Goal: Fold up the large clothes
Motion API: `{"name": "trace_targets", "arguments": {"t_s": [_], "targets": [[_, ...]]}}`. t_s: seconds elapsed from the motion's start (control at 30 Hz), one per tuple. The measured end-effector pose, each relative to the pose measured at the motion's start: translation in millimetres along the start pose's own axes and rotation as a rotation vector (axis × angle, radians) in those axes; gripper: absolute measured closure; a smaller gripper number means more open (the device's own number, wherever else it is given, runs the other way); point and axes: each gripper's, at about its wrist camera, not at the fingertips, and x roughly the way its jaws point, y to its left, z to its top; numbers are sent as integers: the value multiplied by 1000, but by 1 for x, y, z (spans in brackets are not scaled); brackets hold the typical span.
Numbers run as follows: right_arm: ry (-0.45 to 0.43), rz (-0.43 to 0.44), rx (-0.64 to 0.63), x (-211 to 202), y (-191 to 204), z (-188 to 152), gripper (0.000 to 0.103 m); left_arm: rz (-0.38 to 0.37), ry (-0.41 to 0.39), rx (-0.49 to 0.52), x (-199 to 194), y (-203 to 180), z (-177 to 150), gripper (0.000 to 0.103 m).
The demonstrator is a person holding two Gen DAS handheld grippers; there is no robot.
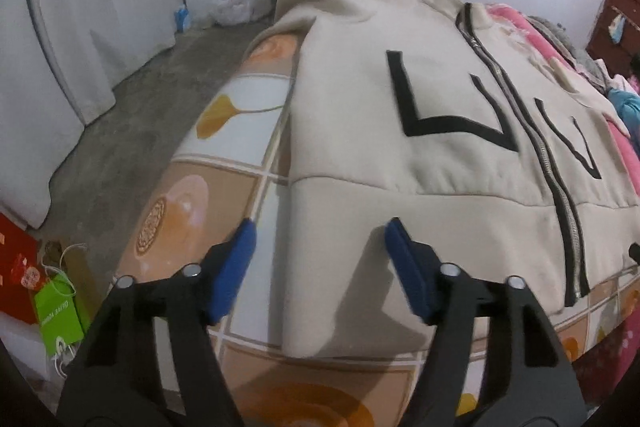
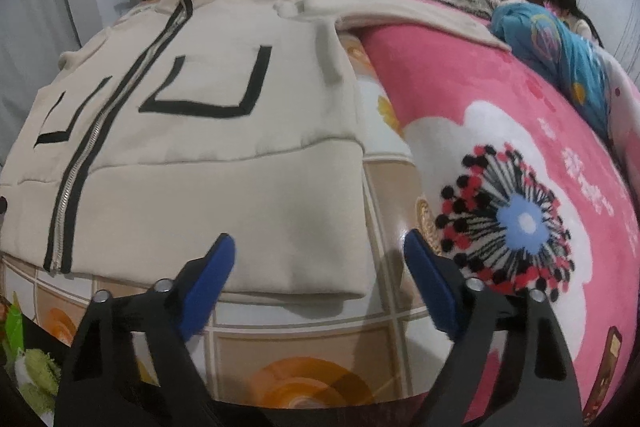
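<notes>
Spread flat on the bed, the cream jacket lies front up, its zipper closed and black angular stripes on either side of it. Just ahead of the left tool sits the jacket's bottom left corner; the hem's side edge runs between the two blue pads, which stand apart and press on nothing. Left of that tool the patterned bed sheet shows bare, and beyond it the grey floor and a white curtain.

Ahead of the right tool lies the jacket's other bottom corner, its hem band reaching between the spread pads, again with no cloth gripped. To the right of that tool a pink blanket with a large flower print covers the bed, and one sleeve drapes onto it, far ahead. No earlier view is on hand for either tool.
</notes>
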Motion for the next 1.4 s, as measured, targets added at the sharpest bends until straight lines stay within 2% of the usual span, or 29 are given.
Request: {"name": "trace_targets", "arguments": {"t_s": [0.13, 0.23, 0.3, 0.33, 0.4, 0.43, 0.5, 0.57, 0.73, 1.03, 1.17, 1.23, 1.3, 1.4], "targets": [[-14, -23, -28, 6, 4, 2, 32, -1, -5, 11, 2, 0, 2, 54], [-22, -21, -49, 11, 6, 7, 46, -11, -9, 21, 3, -2, 3, 67], [-22, -13, -56, 15, 8, 10, 58, -5, -9, 26, 2, -3, 3, 71], [-23, -11, -56, 15, 8, 11, 62, 2, -11, 30, 2, -4, 3, 78], [-24, -12, -48, 14, 5, 14, 82, 28, -20, 55, 0, -5, 4, 90], [-27, -9, -43, 12, 3, 15, 88, 32, -25, 67, -2, -6, 4, 95], [-29, 21, -25, 7, -3, 19, 95, 29, -40, 85, -10, -6, 4, 98], [-31, 54, -11, -1, -9, 21, 96, 26, -62, 107, -20, -9, 4, 98], [-38, 77, -13, -16, -14, 15, 97, 15, -84, 137, -43, -12, -2, 99], [18, 97, 2, -49, -30, -29, 97, 4, -8, 113, -76, 2, -42, 97], [50, 86, -12, -49, -32, -37, 88, 1, 24, 55, -72, 15, -51, 89], [35, 109, -8, -56, -31, -30, 77, -28, -2, 17, -79, 24, -43, 71], [-14, 149, -1, -67, -28, -18, 53, -31, -62, -14, -90, 35, -28, 54], [-68, 207, -23, -74, -8, 5, 40, -26, -132, -55, -99, 53, -1, 36]]}}
